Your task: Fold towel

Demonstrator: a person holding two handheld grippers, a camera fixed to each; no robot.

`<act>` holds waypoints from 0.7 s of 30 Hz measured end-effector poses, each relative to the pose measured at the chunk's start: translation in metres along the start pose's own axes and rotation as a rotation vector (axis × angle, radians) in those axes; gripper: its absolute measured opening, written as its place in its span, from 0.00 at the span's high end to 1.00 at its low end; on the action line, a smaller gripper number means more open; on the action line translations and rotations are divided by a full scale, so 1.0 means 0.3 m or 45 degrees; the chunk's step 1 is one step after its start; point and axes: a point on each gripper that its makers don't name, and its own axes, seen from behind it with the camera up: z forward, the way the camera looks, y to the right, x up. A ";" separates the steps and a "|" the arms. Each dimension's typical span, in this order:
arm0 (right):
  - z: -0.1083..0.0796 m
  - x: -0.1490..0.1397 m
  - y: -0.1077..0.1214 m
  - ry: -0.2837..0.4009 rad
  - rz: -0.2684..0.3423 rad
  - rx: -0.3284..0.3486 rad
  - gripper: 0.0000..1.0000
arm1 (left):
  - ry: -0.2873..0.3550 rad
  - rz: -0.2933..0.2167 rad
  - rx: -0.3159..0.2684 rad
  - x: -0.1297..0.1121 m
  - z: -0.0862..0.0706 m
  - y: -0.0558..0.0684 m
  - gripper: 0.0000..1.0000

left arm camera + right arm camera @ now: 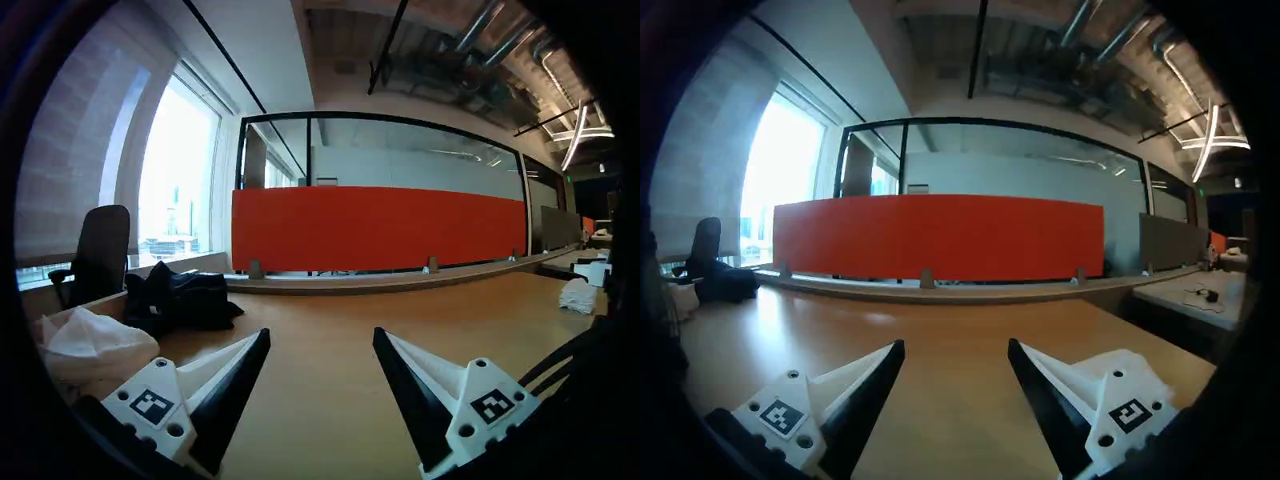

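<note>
- The left gripper [320,331] has two wedge-shaped fingers [204,381], white on the outer bodies and black along the inner faces, tapering to sharp tips.
- Each white body carries a black-and-white square marker [150,406], with small round screw holes [162,362] around it.
- Black cables [560,362] curve beside the finger on the right of the left gripper view.
- The right gripper [955,342] is built alike: white wedges with black inner faces, coded squares [782,417] on both, and dark bolt holes [792,374] near them.
</note>
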 end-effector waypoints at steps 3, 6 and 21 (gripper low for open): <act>0.001 0.000 -0.002 0.003 -0.004 0.002 0.00 | 0.000 0.000 0.000 0.000 0.000 0.000 0.05; 0.001 -0.003 -0.006 0.003 -0.002 0.005 0.00 | 0.000 0.000 0.000 0.000 0.000 0.000 0.04; -0.001 -0.027 -0.018 0.005 0.009 0.016 0.00 | 0.000 0.000 0.000 -0.002 0.001 0.003 0.05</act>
